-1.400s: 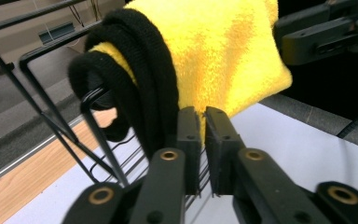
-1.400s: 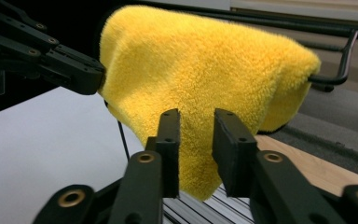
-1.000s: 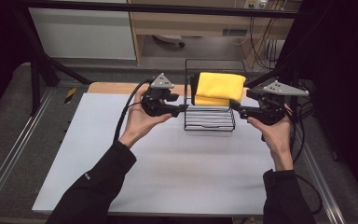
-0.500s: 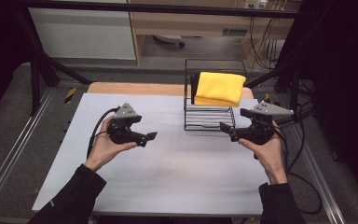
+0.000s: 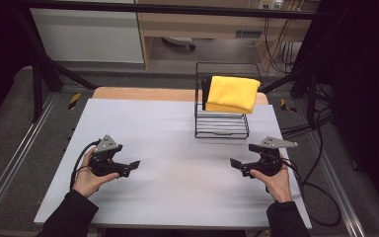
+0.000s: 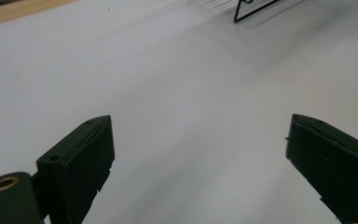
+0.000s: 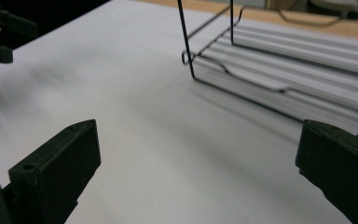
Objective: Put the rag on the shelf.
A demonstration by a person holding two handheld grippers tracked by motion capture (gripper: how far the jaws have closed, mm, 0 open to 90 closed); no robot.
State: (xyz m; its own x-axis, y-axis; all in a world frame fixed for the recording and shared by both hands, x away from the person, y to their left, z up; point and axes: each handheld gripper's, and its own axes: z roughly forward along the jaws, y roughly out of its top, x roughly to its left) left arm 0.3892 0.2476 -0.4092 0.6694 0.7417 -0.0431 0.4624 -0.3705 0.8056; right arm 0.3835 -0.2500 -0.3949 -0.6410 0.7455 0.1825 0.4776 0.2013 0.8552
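The yellow cloth (image 5: 232, 93) lies folded on top of the black wire rack (image 5: 221, 129) at the far side of the white table (image 5: 177, 148). The left gripper (image 5: 134, 165) and the right gripper (image 5: 236, 163) are both low near the table, well apart from the rack. Their jaws have just been opening; they stand wide and hold nothing.
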